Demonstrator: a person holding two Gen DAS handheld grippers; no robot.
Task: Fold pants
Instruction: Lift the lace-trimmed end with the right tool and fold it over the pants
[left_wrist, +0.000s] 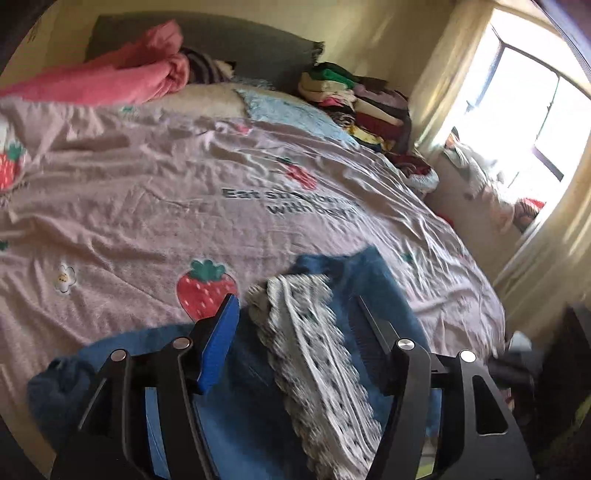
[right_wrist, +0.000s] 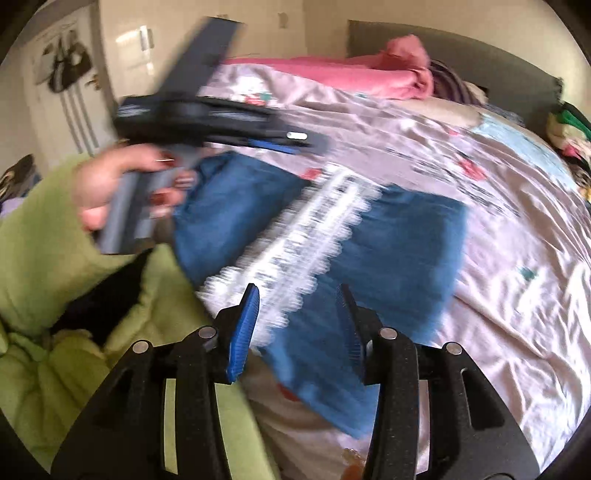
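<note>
Blue pants (left_wrist: 373, 280) with lace trim (left_wrist: 314, 339) on bedspread (left_wrist: 147, 206); left gripper (left_wrist: 295, 314) and right gripper (right_wrist: 299, 299) spread, empty. Right view alone: hand (right_wrist: 110, 184). Left view alone: window (left_wrist: 524, 110).

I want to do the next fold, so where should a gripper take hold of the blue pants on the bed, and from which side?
Probably the far right edge of the blue pants: it lies flat and free on the bedspread, clear of the lace band. Come from the right, low over the bed.
</note>
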